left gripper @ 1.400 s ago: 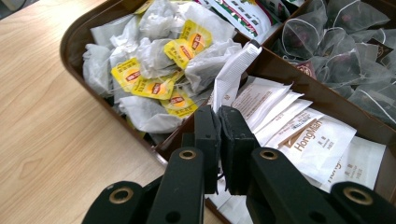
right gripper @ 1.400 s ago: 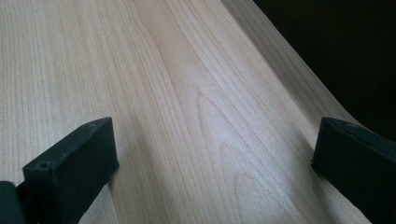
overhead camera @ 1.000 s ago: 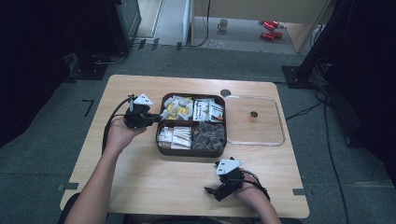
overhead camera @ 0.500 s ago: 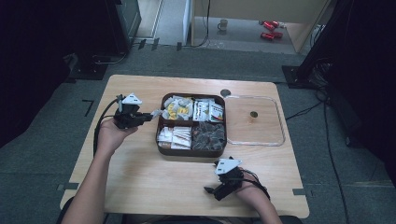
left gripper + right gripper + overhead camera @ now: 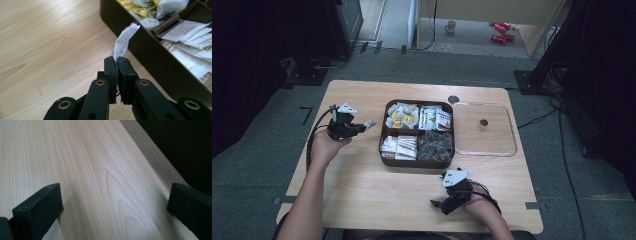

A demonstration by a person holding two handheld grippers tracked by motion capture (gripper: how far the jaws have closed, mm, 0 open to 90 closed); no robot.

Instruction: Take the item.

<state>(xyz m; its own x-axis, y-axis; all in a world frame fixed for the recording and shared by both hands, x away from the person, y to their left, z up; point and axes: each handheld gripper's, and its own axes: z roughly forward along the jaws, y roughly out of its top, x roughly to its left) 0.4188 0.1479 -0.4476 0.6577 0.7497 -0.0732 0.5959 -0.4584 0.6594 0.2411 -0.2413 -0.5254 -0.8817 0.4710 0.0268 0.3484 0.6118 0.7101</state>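
Your left gripper (image 5: 117, 63) pinches a white sachet (image 5: 124, 40) tight, just left of the brown tray (image 5: 384, 150). Lower it gently, release flat. Right gripper (image 5: 443, 204) rests wide open, empty, near the table's front edge.

White sachet (image 5: 124, 40), dark brown tray (image 5: 383, 149), pale wood-grain table (image 5: 362, 185), black fingers (image 5: 110, 72)

Bare desk (image 5: 362, 185) fills the frame's left and bottom; the brown tray (image 5: 417, 162) blocks the centre, the clear lid (image 5: 512, 150) its right.
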